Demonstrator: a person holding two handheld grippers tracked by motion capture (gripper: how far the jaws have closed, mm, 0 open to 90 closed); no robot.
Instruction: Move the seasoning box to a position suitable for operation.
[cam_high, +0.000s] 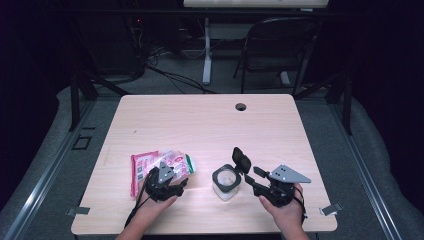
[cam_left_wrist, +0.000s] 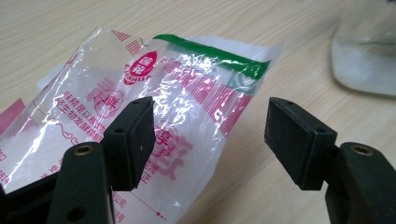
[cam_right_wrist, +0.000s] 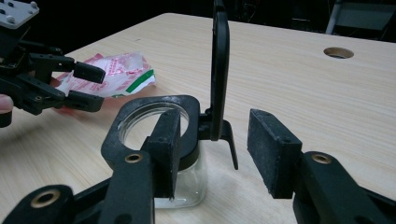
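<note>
Jar (cam_high: 226, 182) stood lid-up on the worktop (cam_high: 210, 125); your left gripper (cam_left_wrist: 210, 135) and right gripper (cam_right_wrist: 212, 151) gaped empty, pouch (cam_left_wrist: 154, 107) still unpoured, you judged.

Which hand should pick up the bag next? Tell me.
Left. Its gripper is open right over the bag; the right gripper sits at the jar, lid up.

Red Chinese print on the bag (cam_left_wrist: 140, 107), illegible.

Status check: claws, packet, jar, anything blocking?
Left claw open over packet. Right claw open by jar, lid up. Nothing blocking.
</note>
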